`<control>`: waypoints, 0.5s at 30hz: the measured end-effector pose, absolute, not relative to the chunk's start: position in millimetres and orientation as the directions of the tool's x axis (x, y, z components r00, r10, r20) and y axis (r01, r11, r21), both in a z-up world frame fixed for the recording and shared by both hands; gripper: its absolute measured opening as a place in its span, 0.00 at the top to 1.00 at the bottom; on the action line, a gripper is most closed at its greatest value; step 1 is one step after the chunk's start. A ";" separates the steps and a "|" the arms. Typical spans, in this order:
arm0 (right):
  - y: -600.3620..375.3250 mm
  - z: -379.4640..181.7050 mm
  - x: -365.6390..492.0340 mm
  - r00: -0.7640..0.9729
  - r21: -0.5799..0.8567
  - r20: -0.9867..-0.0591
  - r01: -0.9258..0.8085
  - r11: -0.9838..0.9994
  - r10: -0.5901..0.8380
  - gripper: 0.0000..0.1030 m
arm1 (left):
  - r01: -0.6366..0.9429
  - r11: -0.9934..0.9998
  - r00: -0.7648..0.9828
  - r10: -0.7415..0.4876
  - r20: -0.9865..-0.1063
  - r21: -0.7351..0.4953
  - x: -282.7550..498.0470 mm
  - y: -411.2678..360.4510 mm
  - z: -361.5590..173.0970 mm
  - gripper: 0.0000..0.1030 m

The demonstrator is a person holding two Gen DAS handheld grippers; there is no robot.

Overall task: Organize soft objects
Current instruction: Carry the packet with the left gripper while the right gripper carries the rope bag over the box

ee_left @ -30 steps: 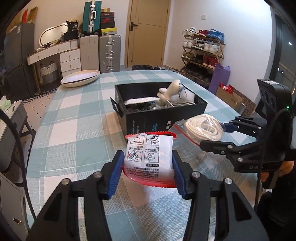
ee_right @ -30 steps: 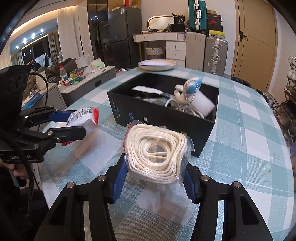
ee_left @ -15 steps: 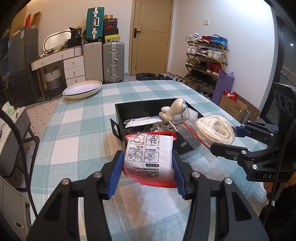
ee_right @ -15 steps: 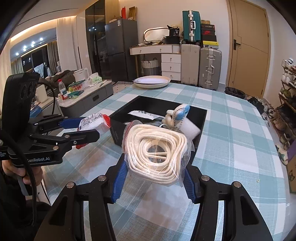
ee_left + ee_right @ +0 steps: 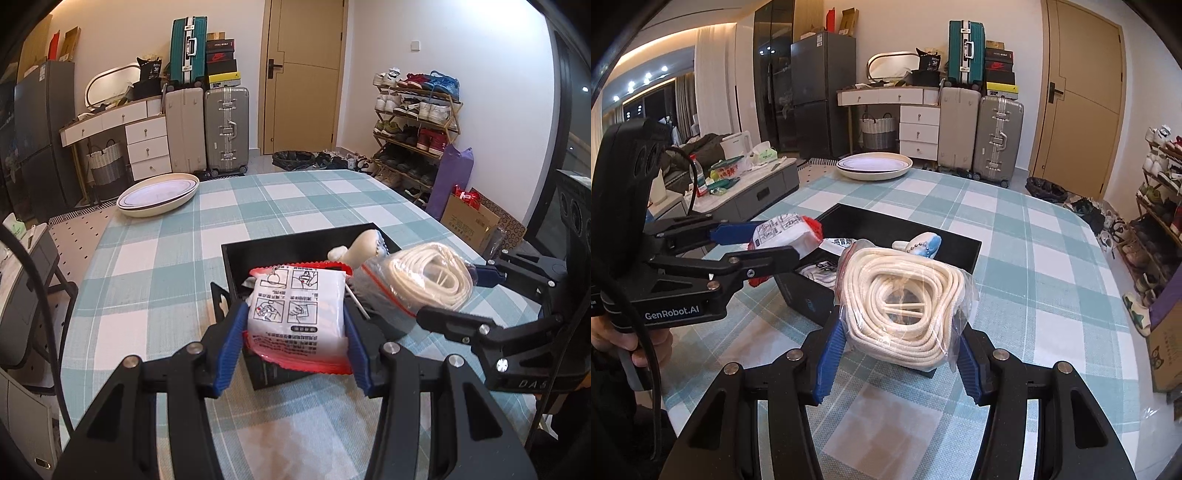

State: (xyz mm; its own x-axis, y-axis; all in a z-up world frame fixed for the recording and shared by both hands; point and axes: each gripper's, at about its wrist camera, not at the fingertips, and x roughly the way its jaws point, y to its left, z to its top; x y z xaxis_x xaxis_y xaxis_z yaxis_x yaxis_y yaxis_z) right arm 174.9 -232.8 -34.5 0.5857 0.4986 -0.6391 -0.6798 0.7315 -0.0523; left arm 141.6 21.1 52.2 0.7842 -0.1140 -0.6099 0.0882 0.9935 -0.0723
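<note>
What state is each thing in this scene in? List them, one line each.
Left gripper: jaws shut on the packet.
Red-edged white plastic packet: held above the box.
Right gripper: jaws shut on the bag.
Clear bag of coiled white rope: held aloft.
Black rectangular box: open, partly filled.

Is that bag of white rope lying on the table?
No, the right gripper holds the bag of white rope up above the black box.

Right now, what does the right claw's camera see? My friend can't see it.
The right claw grips a bagged coil of white rope above a black box on a checked tablecloth. Left, the left claw holds a white-and-red packet.
</note>
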 end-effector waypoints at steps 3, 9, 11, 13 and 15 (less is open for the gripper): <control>-225.4 -34.3 179.5 0.572 -0.062 -0.656 -0.691 0.720 0.493 0.47 | 0.085 0.994 0.782 -0.112 -0.613 -0.074 150.2 22.7 52.8 0.52; -210.6 -35.8 194.9 0.547 -0.067 -0.683 -0.707 0.704 0.484 0.47 | 0.078 0.994 0.779 -0.108 -0.617 -0.076 167.0 28.9 53.0 0.52; -206.5 -37.0 201.3 0.543 -0.067 -0.689 -0.707 0.704 0.479 0.47 | 0.073 0.994 0.774 -0.104 -0.624 -0.075 172.7 30.5 50.4 0.52; -203.4 -36.1 205.8 0.539 -0.065 -0.690 -0.711 0.700 0.484 0.47 | 0.073 0.995 0.772 -0.102 -0.628 -0.073 177.1 31.1 47.8 0.52; -199.2 -35.5 209.4 0.549 -0.079 -0.689 -0.706 0.704 0.473 0.47 | 0.072 0.995 0.769 -0.104 -0.631 -0.076 180.6 32.2 46.2 0.52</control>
